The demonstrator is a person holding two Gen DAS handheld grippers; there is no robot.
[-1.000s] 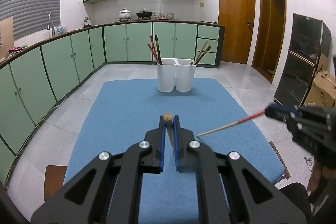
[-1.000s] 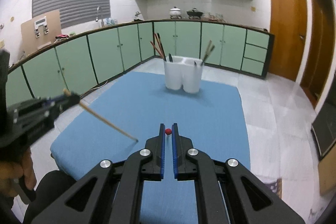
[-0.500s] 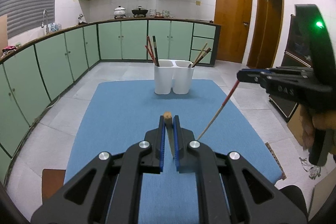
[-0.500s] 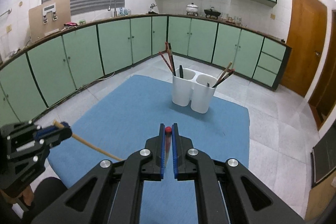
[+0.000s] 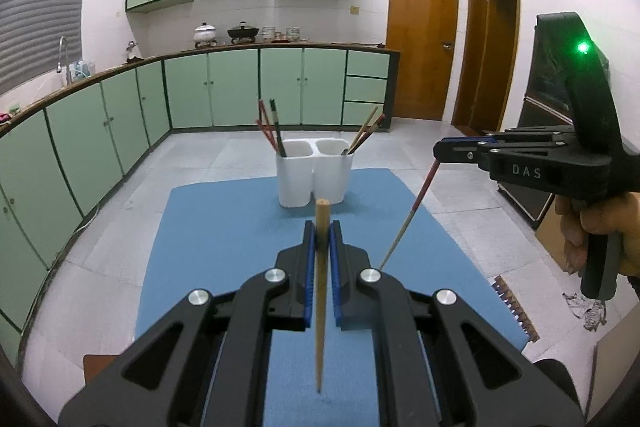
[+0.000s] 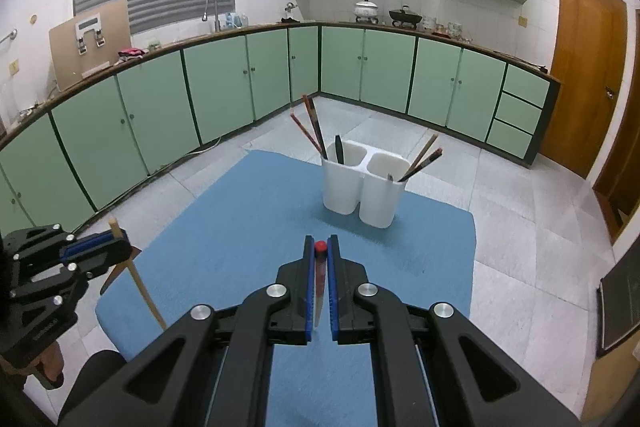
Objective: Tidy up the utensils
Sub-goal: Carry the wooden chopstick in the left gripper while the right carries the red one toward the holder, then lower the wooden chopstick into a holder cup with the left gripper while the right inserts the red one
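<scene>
My left gripper (image 5: 322, 225) is shut on a plain wooden chopstick (image 5: 320, 291) that hangs tip-down over the blue mat (image 5: 224, 227). My right gripper (image 6: 321, 241) is shut on a red-topped chopstick (image 6: 319, 283), also hanging tip-down. Each gripper shows in the other's view: the right gripper (image 5: 440, 149) with its red-topped chopstick (image 5: 408, 217), and the left gripper (image 6: 116, 239) with its wooden chopstick (image 6: 140, 285). A white two-compartment holder (image 5: 314, 173) stands at the mat's far end. Red and dark chopsticks lean in its left cup, brown ones in its right.
Green cabinets (image 6: 224, 83) under a worktop curve around the tiled floor on the left and at the back. Wooden doors (image 5: 422, 51) stand at the right. A dark cabinet (image 5: 536, 147) and cardboard boxes sit beyond the mat's right edge.
Both grippers rose and drew closer to the holder. The red-topped chopstick swung from nearly level to hanging steeply down, and the wooden one also hangs more upright. Both grips stayed shut.
</scene>
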